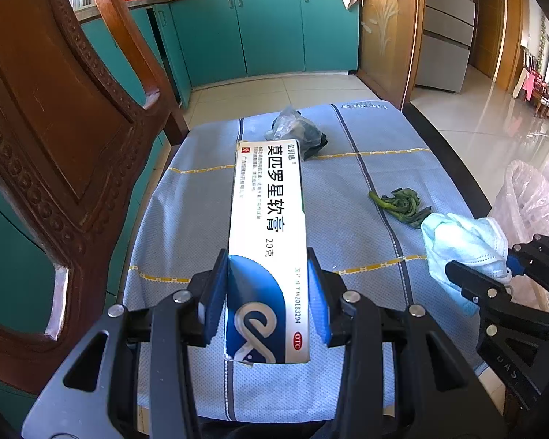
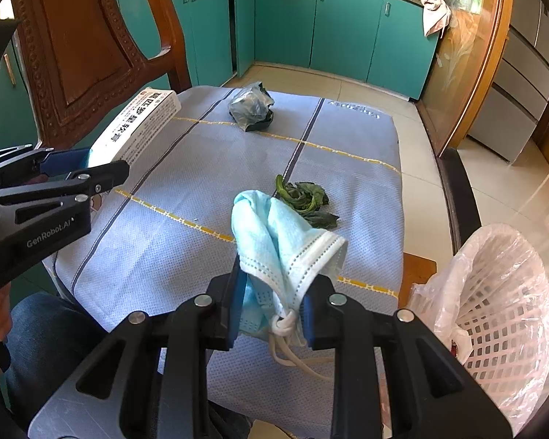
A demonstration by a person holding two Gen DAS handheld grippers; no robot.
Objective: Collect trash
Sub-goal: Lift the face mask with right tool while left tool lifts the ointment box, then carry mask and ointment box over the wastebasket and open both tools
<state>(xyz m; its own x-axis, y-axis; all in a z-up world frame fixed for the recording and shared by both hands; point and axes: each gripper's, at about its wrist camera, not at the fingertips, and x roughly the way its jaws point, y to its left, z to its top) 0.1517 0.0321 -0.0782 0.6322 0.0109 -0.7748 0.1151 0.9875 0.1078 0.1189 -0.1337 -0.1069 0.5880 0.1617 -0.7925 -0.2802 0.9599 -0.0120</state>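
Trash is in both tongs: the left tongs (image 1: 269, 292) clamp the near end of a long white-and-blue cardboard ointment box (image 1: 267, 226), which juts forward above the worktop, and the right tongs (image 2: 274, 307) pinch a crumpled pale-blue face mask (image 2: 282, 245) whose white ear loops (image 2: 292, 351) dangle below the pads. Under both lies a light-blue woven cloth with dark stripes and yellow lines (image 2: 186, 183) that covers the worktop. On it, just beyond the mask, sits a wilted dark-green leafy vegetable scrap (image 2: 303, 197), and farther off near the far edge a crumpled grey plastic bag over something dark (image 2: 250, 106); both are untouched and well apart from the box. In the left wrist view the box hides part of that bag. To the right, beside the worktop, stands a white lattice plastic basket lined with a clear plastic bag (image 2: 501, 292), cut off by the frame edge; what lies inside is hard to make out. A carved dark-brown wooden chair back (image 1: 55, 139) crowds the left side. Behind run teal kitchen cabinets (image 2: 340, 25). A jeans-clad leg (image 2: 44, 329) shows at lower left.
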